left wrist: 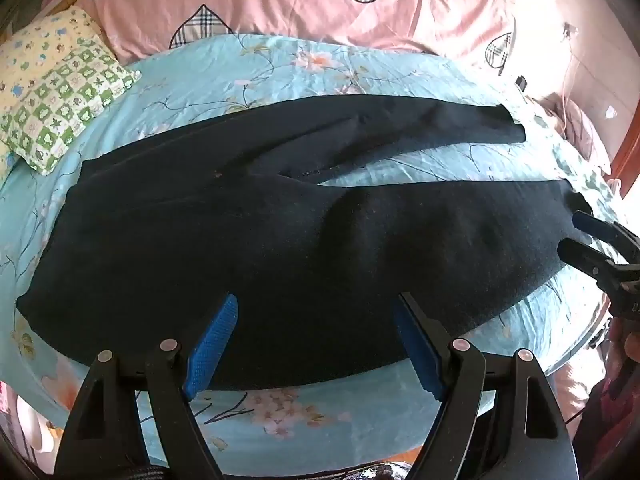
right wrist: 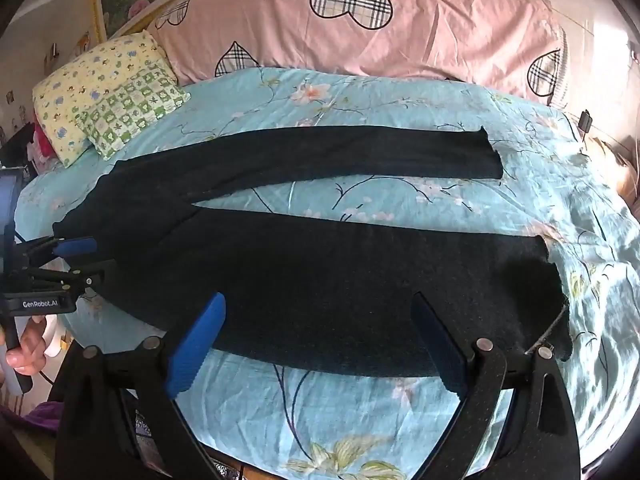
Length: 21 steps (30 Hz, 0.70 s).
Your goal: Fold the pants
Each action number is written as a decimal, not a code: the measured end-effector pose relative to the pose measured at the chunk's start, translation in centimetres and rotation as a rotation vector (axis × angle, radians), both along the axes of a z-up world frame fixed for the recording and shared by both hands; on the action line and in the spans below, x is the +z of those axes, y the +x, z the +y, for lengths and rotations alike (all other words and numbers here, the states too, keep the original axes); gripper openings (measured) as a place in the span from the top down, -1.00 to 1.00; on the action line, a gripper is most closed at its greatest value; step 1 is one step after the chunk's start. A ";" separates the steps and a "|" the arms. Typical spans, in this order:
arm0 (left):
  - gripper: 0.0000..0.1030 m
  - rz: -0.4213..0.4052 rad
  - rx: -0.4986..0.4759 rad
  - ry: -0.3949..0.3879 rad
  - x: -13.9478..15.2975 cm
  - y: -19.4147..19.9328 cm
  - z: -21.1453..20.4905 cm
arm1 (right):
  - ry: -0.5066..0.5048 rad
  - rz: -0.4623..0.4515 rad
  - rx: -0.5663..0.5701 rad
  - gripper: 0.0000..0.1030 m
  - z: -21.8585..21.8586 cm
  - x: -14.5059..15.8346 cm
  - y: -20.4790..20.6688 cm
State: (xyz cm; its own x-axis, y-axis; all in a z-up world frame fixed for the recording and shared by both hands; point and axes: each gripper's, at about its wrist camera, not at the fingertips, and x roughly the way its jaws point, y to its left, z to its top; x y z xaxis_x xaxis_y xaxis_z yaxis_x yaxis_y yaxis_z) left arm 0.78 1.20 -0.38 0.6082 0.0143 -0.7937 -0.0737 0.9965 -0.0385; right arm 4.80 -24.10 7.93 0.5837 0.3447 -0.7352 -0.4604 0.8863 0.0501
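So the black pants (right wrist: 304,264) are laid flat across the bed (right wrist: 360,420), waistband off to the left, both legs running right with a wedge of blue floral sheet showing between them. The near leg lies along the near edge of the bed; the far leg sits closer to the pink quilt (right wrist: 360,28).

Both tools are just hovering, nothing pinched. The left gripper (left wrist: 316,344) has its fingers spread wide above the hip area, and the right gripper (right wrist: 320,344) is spread just as wide above the near leg, toward the cuff end.

First fold, I'd say: bring the near leg over onto the far one. Grab the near edge at two points, waistband corner with the left, cuff with the right. That cuff looks a bit ragged or curled, hard to tell, so bite well in. Lift both ends together and lay the edges lined up.
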 end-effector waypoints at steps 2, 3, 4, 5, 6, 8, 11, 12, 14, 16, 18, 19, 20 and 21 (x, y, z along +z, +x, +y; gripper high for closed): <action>-0.57 -0.002 -0.004 0.006 0.1 -0.1 -0.1 | 0.004 -0.002 0.004 -0.83 0.0 0.0 -0.1; -0.57 -0.003 -0.004 0.012 0.2 -0.2 -0.2 | 0.003 -0.001 0.007 -0.83 0.0 0.0 -0.1; -0.57 -0.003 -0.006 0.017 0.3 -0.2 -0.2 | 0.002 0.000 0.007 -0.83 0.1 0.0 -0.1; -0.57 -0.005 -0.009 0.018 0.3 -0.3 -0.2 | 0.002 0.000 0.008 -0.83 0.1 0.1 -0.1; -0.57 -0.006 -0.009 0.019 0.4 -0.4 -0.2 | 0.004 0.001 0.011 -0.83 0.1 0.1 -0.2; -0.58 -0.007 -0.010 0.018 0.4 -0.4 -0.1 | 0.001 -0.001 0.013 -0.83 0.2 0.1 -0.3; -0.58 -0.006 -0.009 0.020 0.4 -0.5 -0.1 | 0.000 -0.002 0.017 -0.83 0.4 0.3 -0.3; -0.58 -0.004 -0.009 0.019 0.4 -0.4 -0.1 | 0.001 -0.004 0.017 -0.83 0.4 0.4 -0.3; -0.58 -0.003 -0.009 0.019 0.5 -0.5 -0.1 | 0.002 -0.004 0.019 -0.83 0.5 0.4 -0.3; -0.58 -0.003 -0.009 0.018 0.5 -0.5 -0.1 | 0.002 -0.004 0.021 -0.83 0.5 0.5 -0.4; -0.58 -0.005 -0.009 0.012 0.6 -0.5 -0.1 | -0.001 -0.003 0.023 -0.83 0.6 0.5 -0.4; -0.58 -0.006 -0.009 0.012 0.6 -0.5 -0.1 | -0.002 -0.002 0.024 -0.83 0.7 0.5 -0.3; -0.58 -0.005 -0.010 0.014 0.7 -0.6 -0.2 | -0.002 -0.003 0.025 -0.83 0.8 0.6 -0.4; -0.58 -0.004 -0.013 0.016 0.7 -0.5 -0.3 | -0.001 -0.004 0.026 -0.83 0.8 0.6 -0.4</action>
